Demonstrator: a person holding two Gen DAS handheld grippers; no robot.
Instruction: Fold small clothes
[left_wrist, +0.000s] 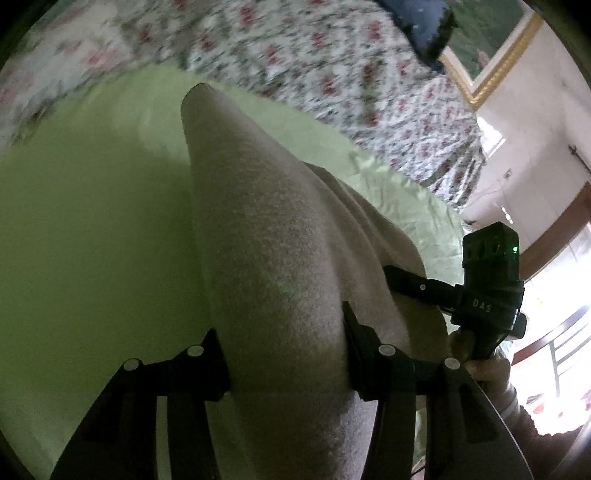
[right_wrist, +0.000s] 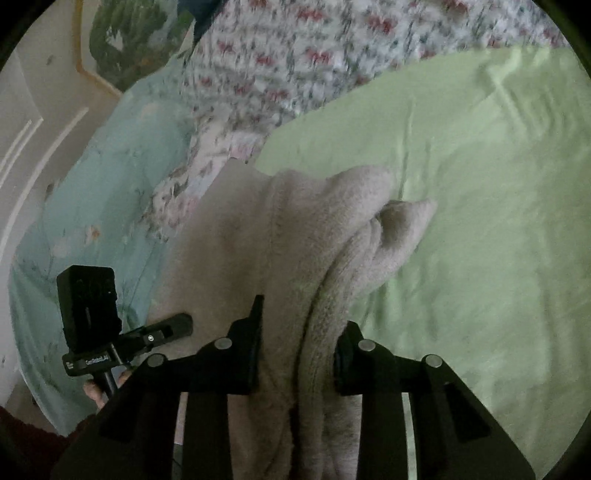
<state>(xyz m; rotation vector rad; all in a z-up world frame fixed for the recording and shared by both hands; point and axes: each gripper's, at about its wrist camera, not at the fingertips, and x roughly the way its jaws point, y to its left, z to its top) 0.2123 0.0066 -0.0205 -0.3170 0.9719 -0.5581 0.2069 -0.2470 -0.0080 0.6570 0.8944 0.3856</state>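
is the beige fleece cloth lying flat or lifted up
Lifted: the beige fleece cloth hangs bunched between both grippers, left gripper and right gripper, above the green sheet.

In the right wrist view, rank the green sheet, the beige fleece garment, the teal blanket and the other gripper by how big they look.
1. green sheet
2. beige fleece garment, though nearness to the camera inflates it
3. teal blanket
4. left gripper, smallest
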